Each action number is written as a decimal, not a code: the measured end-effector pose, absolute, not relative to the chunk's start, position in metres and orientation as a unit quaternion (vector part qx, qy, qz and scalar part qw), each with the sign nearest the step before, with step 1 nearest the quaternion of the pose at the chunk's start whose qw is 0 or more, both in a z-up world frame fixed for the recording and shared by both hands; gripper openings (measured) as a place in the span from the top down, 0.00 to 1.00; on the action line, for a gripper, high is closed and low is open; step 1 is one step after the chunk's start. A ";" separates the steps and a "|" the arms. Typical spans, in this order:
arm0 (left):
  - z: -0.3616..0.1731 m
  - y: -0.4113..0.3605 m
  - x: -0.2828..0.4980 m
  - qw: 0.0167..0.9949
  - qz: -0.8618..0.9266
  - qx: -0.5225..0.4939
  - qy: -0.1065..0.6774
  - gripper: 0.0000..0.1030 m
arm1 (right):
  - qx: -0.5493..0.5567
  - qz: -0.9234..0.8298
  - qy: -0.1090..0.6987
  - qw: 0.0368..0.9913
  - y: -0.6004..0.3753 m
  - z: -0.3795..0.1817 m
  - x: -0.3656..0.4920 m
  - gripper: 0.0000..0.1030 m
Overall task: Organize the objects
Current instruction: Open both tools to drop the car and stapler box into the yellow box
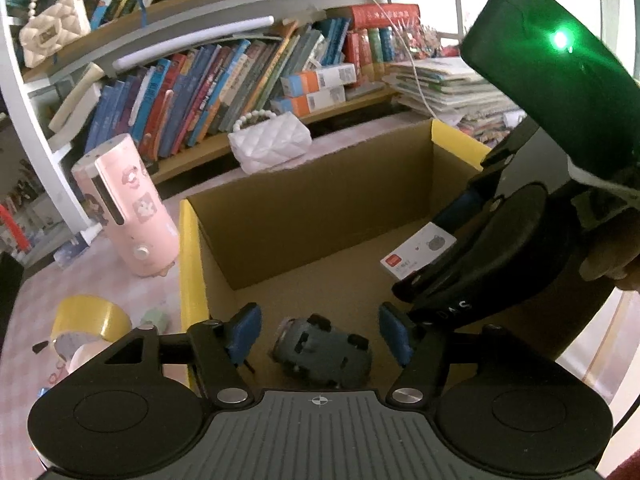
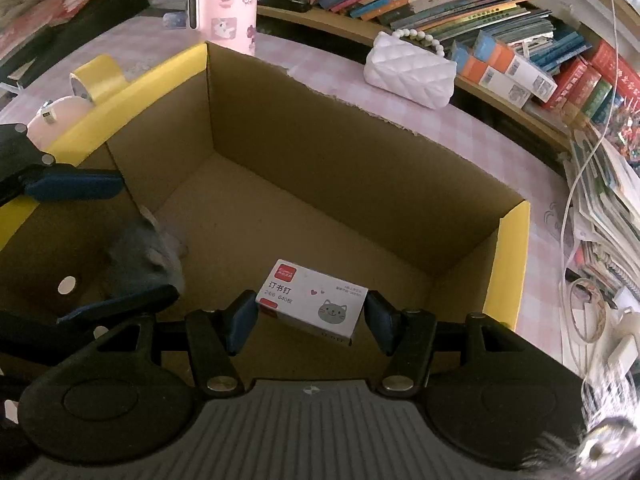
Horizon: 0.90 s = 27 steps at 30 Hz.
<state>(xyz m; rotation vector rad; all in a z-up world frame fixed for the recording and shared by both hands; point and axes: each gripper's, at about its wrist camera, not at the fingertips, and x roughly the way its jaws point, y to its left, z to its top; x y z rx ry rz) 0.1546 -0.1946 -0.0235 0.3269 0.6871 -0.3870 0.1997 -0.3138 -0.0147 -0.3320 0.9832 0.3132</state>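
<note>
An open cardboard box (image 1: 304,200) with yellow flaps stands on the pink checked table; it also shows in the right wrist view (image 2: 320,148). My left gripper (image 1: 320,336) is open over the box, with a grey toy car (image 1: 324,350) on the box floor between its blue pads, not touched. The car shows blurred in the right wrist view (image 2: 144,256). My right gripper (image 2: 310,316) is inside the box with its pads on both ends of a white staple box (image 2: 312,302) with a cat picture. The staple box shows in the left wrist view (image 1: 418,250).
A pink cylinder appliance (image 1: 128,204), a yellow tape roll (image 1: 90,318) and a small green item (image 1: 156,318) stand left of the box. A white quilted purse (image 1: 270,142) lies behind it. Bookshelves (image 1: 240,76) and a paper stack (image 1: 448,84) line the back.
</note>
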 end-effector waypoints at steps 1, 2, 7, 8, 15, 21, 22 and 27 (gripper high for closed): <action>-0.022 -0.194 0.153 0.912 -0.186 0.158 0.329 0.30 | -0.158 0.150 0.465 0.858 -0.314 -0.014 0.199 0.44; -0.020 -0.193 0.151 0.915 -0.185 0.157 0.323 0.29 | -0.157 0.151 0.465 0.858 -0.315 -0.014 0.200 0.44; -0.009 -0.189 0.142 0.925 -0.174 0.142 0.305 0.23 | -0.151 0.151 0.446 0.869 -0.317 -0.008 0.196 0.37; -0.005 -0.186 0.140 0.928 -0.173 0.137 0.300 0.23 | -0.149 0.151 0.441 0.872 -0.317 -0.006 0.191 0.36; 0.019 -0.170 0.121 0.945 -0.157 0.105 0.269 0.18 | -0.114 0.130 0.391 0.904 -0.322 0.021 0.169 0.36; 0.036 -0.149 0.101 0.957 -0.144 0.073 0.241 0.15 | -0.060 0.079 0.317 0.943 -0.325 0.052 0.129 0.35; 0.038 -0.146 0.098 0.958 -0.143 0.069 0.237 0.15 | -0.052 0.069 0.308 0.947 -0.325 0.056 0.123 0.35; 0.043 -0.129 0.078 0.963 -0.145 0.054 0.219 0.15 | -0.020 0.001 0.260 0.965 -0.323 0.067 0.082 0.31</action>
